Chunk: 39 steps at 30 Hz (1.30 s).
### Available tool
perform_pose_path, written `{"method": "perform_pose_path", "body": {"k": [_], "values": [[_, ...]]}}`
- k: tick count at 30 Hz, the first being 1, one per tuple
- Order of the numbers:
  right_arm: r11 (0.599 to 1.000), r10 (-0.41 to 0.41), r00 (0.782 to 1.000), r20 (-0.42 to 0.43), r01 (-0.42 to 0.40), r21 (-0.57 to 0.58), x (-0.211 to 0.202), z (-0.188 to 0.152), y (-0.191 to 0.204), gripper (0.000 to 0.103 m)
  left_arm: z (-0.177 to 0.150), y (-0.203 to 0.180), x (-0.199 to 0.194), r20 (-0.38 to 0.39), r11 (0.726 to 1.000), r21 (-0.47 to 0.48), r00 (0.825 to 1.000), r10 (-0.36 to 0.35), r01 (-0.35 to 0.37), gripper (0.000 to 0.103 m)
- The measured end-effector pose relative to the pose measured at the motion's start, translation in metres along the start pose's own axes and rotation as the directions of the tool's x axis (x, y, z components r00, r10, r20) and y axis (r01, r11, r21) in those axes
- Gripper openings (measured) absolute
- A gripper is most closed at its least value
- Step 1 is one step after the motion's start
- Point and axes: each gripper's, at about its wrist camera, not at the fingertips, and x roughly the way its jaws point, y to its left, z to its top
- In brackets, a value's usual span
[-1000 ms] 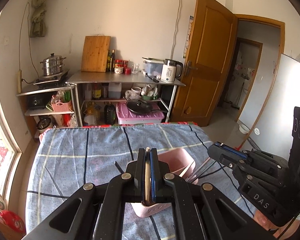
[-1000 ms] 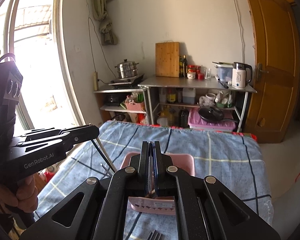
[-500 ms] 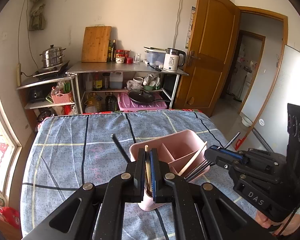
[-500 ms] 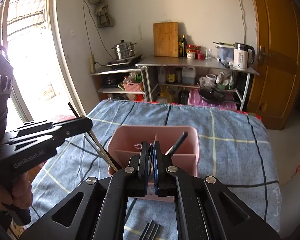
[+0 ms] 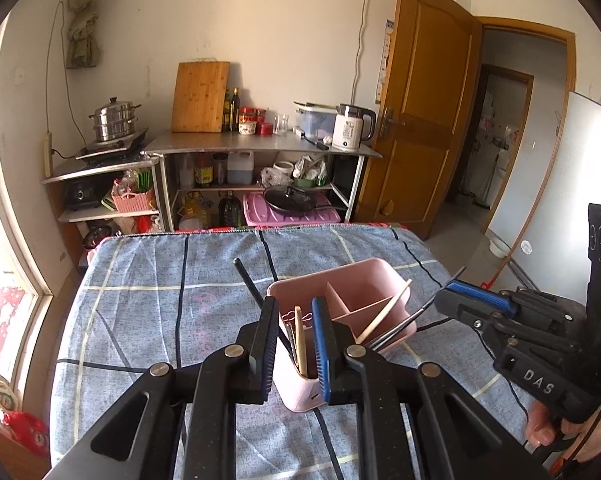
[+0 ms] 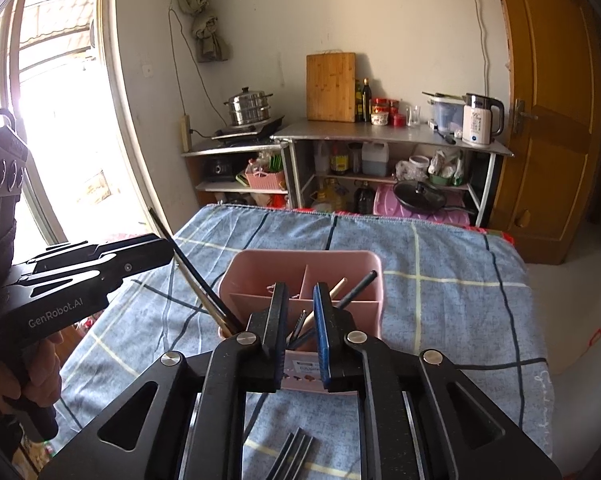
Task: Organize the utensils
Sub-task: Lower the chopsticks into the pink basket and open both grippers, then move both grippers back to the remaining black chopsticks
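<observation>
Left wrist view: my left tool (image 5: 294,334) stands spread, with a pale wooden chopstick (image 5: 299,340) loose between the blue pads, touching neither as far as I can tell. Its lower end sits in the near-corner compartment of the pink utensil caddy (image 5: 374,280), its long axis leaning back toward me along 6 to 12 o'clock. A black chopstick (image 5: 247,282) slants out of the same corner toward 11 o'clock. At 3 o'clock my right tool (image 5: 474,304) hangs just off the caddy's right wall, where more sticks lean out. The caddy rests on the blue plaid cloth (image 5: 140,300) of the counter, with open cloth all around it from 9 to 12 o'clock.

Right wrist view: my right tool (image 6: 300,320) is also spread, its fingers straddling the caddy's near rim (image 6: 260,258). A pale stick (image 6: 336,286) and a dark stick (image 6: 358,288) lean toward 1 o'clock from the compartment straight ahead. At 6 o'clock, several dark utensils (image 6: 294,456) lie flat on the cloth, long axis roughly 7 to 1 o'clock; my right tool is the nearer one, and I judge they are next to collect. My left tool (image 6: 140,256) sits at 9 o'clock beside the sticks leaning out of the caddy's left corner.
</observation>
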Motion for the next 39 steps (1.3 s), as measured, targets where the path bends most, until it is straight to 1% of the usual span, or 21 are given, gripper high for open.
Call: {"method": "perform_pose_path", "body": {"k": [3, 9, 13, 19, 23, 28, 34, 39], "values": [[1.0, 0.003, 1.0, 0.024, -0.003, -0.001, -0.017, -0.003, 0.001, 0.015, -0.004, -0.004, -0.016, 0.021, 1.0, -0.001, 1.0, -0.006, 0.006, 0.016], [1.0, -0.004, 0.998, 0.056, 0.004, -0.001, -0.051, -0.019, 0.0, 0.017, -0.027, -0.014, -0.048, 0.05, 1.0, 0.0, 0.999, -0.022, 0.022, 0.016], [1.0, -0.013, 0.999, 0.049, 0.013, 0.011, -0.069, -0.037, -0.004, 0.017, -0.051, -0.024, -0.066, 0.056, 1.0, 0.007, 0.998, -0.022, 0.021, 0.017], [0.999, -0.02, 0.999, 0.034, 0.019, 0.042, -0.086, -0.067, -0.009, 0.017, -0.093, -0.032, -0.081, 0.038, 0.999, 0.012, 0.998, -0.041, 0.041, 0.017], [0.998, -0.02, 1.0, 0.004, 0.02, 0.06, -0.09, -0.09, -0.01, 0.017, -0.119, -0.035, -0.084, 0.015, 0.999, 0.0, 0.999, -0.047, 0.047, 0.017], [0.996, -0.014, 0.999, -0.053, 0.018, 0.088, -0.086, -0.122, -0.011, 0.017, -0.148, -0.039, -0.082, -0.018, 0.999, -0.002, 0.999, -0.043, 0.043, 0.017], [0.993, -0.011, 0.994, -0.108, 0.023, 0.114, -0.079, -0.146, -0.011, 0.017, -0.172, -0.039, -0.073, -0.061, 0.998, -0.023, 0.997, -0.054, 0.052, 0.017], [0.993, -0.005, 0.989, -0.146, 0.022, 0.119, -0.067, -0.159, -0.01, 0.017, -0.184, -0.041, -0.064, -0.094, 0.998, -0.026, 0.994, -0.058, 0.056, 0.017]]}}
